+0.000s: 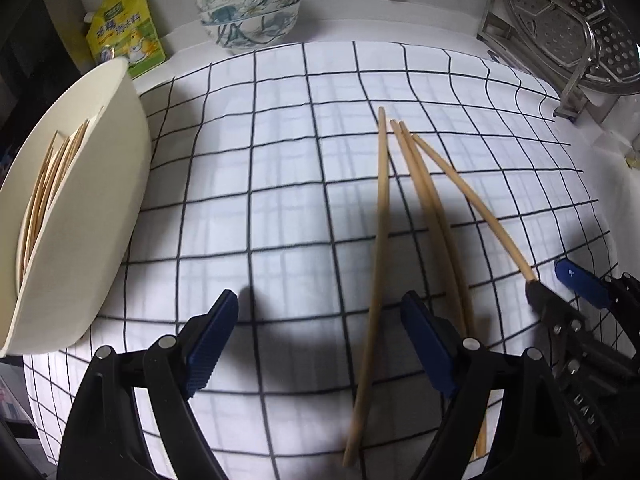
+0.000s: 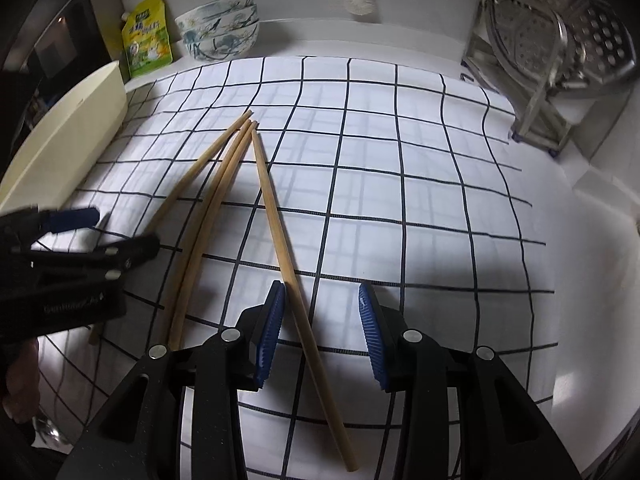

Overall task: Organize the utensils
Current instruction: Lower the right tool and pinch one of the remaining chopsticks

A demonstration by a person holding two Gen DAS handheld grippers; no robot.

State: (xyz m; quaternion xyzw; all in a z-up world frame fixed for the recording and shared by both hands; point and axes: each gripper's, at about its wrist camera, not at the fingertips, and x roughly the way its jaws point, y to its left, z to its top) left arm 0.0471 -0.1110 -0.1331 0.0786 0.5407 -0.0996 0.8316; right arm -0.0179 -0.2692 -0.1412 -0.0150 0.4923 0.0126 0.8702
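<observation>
Several wooden chopsticks lie fanned on the checked cloth. My left gripper is open and empty, low over the cloth, with the leftmost chopstick between its fingers. My right gripper is open around the rightmost chopstick, which rests against its left pad. The right gripper also shows in the left wrist view. The cream tray at the left holds more chopsticks. The left gripper shows at the left of the right wrist view.
Stacked patterned bowls and a yellow-green pouch stand at the back. A metal rack with perforated steel plates stands at the back right. The checked cloth covers the counter; the tray borders its left side.
</observation>
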